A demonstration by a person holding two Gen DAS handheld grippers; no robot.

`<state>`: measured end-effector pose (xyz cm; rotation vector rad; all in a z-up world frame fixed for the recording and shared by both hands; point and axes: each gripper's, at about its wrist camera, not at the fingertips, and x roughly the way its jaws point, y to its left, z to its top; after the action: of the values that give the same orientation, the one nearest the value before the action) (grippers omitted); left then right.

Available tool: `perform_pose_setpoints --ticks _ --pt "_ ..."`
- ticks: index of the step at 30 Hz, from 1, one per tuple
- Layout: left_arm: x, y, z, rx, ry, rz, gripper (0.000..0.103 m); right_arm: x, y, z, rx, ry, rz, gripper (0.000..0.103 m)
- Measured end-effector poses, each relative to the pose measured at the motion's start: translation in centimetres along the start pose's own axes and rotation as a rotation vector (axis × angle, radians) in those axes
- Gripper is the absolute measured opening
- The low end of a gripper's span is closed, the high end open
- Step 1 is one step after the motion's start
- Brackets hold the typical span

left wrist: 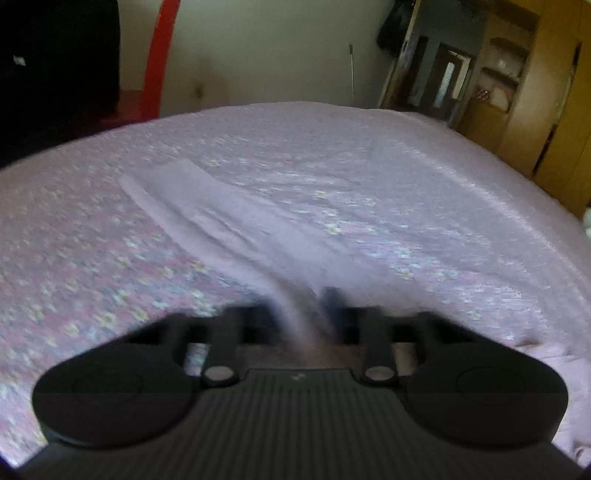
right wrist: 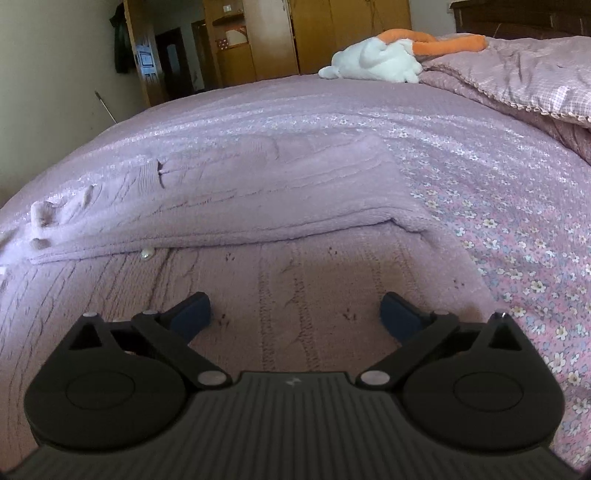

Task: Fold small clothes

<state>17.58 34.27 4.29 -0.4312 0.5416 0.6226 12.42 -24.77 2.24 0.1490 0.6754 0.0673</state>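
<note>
Grippers first: our left gripper (left wrist: 306,310) is clenched on a pinch of the lilac knit sweater (left wrist: 236,229), the cloth rising in a blurred ridge from between the closed fingers and running away up-left across the bed (left wrist: 424,177). Left wrist view is motion-blurred, so we cannot tell which part of the garment is pinched. Our right gripper (right wrist: 295,314) is released, jaws spread wide, blue fingertips (right wrist: 194,314) hovering low over the sweater (right wrist: 258,184); whether they touch the knit we cannot tell. Nothing sits between the right fingers except knit fabric below.

Sweater lies flat on the bed in the right wrist view, directly under and ahead of the right gripper: a cable-knit layer nearest us, a folded-over layer beyond it with its edge running left to right, a small button (right wrist: 146,253) peeking out at that edge. No containers in view.

Farther out: floral bedsheet (right wrist: 517,258) to the right of the sweater, a bunched quilt (right wrist: 535,74) at far right, a white and orange plush toy (right wrist: 376,61) at the far edge of the bed, wooden wardrobes (right wrist: 351,33) behind.
</note>
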Motion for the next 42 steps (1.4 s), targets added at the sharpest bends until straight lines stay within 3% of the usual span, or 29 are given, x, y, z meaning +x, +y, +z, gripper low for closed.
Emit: perform_pose_setpoints --ticks 3,9,15,24,32,42 --pt "-0.8 1.4 0.4 -0.058 -0.006 -0.068 0.010 0.1 -0.2 0.1 -0.007 0.003 0.004 0.102" --pt "-6.4 1.7 0.8 -0.034 -0.140 -0.140 0.010 -0.1 -0.5 0.6 0.023 0.013 0.021 0.102" --pt "-12.1 -1.1 1.4 -0.014 -0.228 -0.271 0.010 -0.7 -1.3 1.0 0.086 0.020 0.043 0.102" --pt "-19.3 -8.7 -0.4 0.128 -0.285 -0.485 0.010 -2.3 -2.1 0.8 0.142 0.014 0.073 0.102" --pt "-19.6 -14.1 -5.8 0.160 -0.163 -0.618 0.010 -3.3 -2.0 0.9 0.151 0.007 0.088 0.102" --pt "-16.5 -17.3 -13.6 0.278 0.087 -0.633 0.012 -3.4 -0.9 2.6 0.141 0.050 0.104 0.102"
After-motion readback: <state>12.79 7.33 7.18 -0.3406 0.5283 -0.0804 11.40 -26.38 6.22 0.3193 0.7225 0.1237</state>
